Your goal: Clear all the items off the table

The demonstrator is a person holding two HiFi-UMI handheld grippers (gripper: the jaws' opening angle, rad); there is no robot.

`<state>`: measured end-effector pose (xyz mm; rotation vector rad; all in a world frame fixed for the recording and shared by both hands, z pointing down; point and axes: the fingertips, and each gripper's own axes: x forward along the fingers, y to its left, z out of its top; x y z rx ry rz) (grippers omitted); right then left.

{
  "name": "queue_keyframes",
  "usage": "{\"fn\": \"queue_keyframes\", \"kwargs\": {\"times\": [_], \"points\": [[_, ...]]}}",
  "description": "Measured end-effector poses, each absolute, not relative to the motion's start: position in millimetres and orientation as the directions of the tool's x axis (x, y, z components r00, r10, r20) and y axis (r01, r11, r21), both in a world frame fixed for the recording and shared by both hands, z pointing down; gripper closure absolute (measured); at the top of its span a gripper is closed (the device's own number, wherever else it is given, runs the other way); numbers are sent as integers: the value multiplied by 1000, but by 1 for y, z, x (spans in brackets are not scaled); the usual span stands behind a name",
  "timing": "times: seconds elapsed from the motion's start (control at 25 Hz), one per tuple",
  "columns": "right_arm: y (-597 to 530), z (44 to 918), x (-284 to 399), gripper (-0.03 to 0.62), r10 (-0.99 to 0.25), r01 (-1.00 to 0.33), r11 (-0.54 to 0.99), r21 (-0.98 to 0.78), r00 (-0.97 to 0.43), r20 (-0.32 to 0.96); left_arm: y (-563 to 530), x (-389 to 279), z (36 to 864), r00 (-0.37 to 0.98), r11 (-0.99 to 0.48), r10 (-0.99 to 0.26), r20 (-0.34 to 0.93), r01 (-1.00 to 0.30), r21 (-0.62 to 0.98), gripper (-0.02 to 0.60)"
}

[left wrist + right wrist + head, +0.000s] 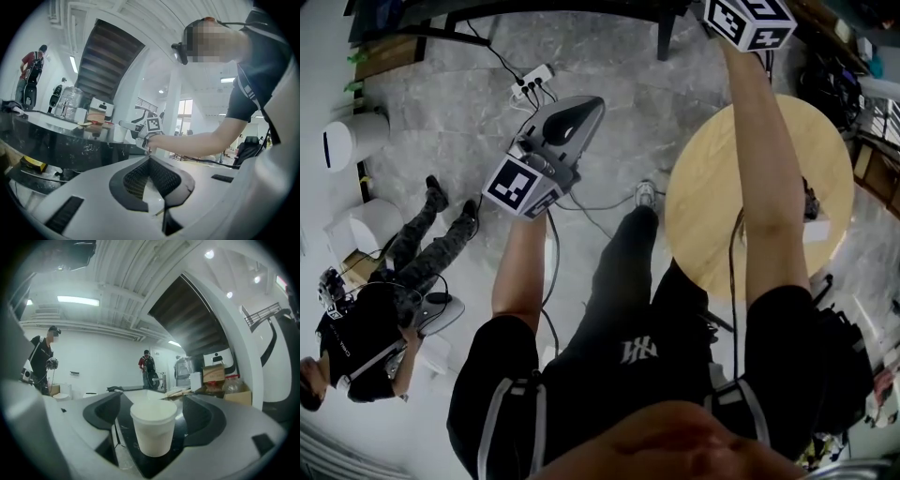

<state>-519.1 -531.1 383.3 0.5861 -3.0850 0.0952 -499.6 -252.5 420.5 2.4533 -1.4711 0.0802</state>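
The right hand-held gripper (152,398) is held about level, with its jaws spread wide. A white cup (152,432) is seen standing upright between them, on a dark counter (179,437). A gap is left on each side of the cup, and neither pad is pressed against it. Beyond this hand-held gripper and to its right, a cardboard box (213,372) and some wrapped goods are found on the same counter. Farther off, a standing person in a red top (147,363) is seen straight ahead and another person in black (42,363) to the left.

The left hand-held gripper (581,114) is held over the floor, and its jaws are brought together with nothing between them. In the left gripper view, the right hand-held gripper is seen ahead of it at the edge of the dark counter, gripped by the person's right hand (157,139).

In the head view, a round wooden counter (712,216) is seen beneath the right forearm, behind the right hand-held gripper. A power strip (532,82) is seen on the floor just beyond the left hand-held gripper. A seated person in black (370,328) is seen on the floor well to its left.
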Motion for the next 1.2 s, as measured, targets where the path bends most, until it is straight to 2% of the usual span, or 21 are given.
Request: {"fn": "queue_keyframes", "kwargs": {"times": [0.2, 0.24, 0.4, 0.44, 0.48, 0.64, 0.8, 1.0, 1.2], "points": [[-512, 335, -485, 177, -398, -397, 917, -25, -916, -48, -241, -501, 395, 461, -426, -871, 170, -881, 207, 568], [-505, 325, -472, 234, -404, -404, 915, -17, -913, -58, -240, -499, 388, 460, -426, -873, 159, -880, 209, 568], [-454, 298, -409, 394, -420, -421, 907, 19, -906, -51, -236, -482, 351, 486, -446, -869, 88, -849, 285, 569], [-437, 296, -390, 479, -426, -427, 904, 33, -904, -28, -235, -476, 342, 496, -452, -866, 69, -834, 318, 569], [-420, 295, -370, 591, -429, -429, 903, 39, -903, -1, -233, -467, 332, 506, -461, -861, 54, -821, 337, 569], [-335, 287, -290, 591, -383, -384, 923, 5, -920, 87, -220, -414, 298, 590, -557, -808, 7, -767, 317, 569], [-249, 260, -207, 592, -374, -374, 927, 17, -922, 100, -198, -351, 271, 651, -621, -759, -15, -717, 317, 569], [-160, 220, -103, 592, -449, -444, 891, 92, -892, 54, -154, -277, 235, 679, -650, -733, -53, -674, 352, 569], [-73, 189, -5, 592, -522, -524, 852, 20, -851, -64, -93, -194, 220, 698, -676, -715, -34, -679, 286, 569]]}}
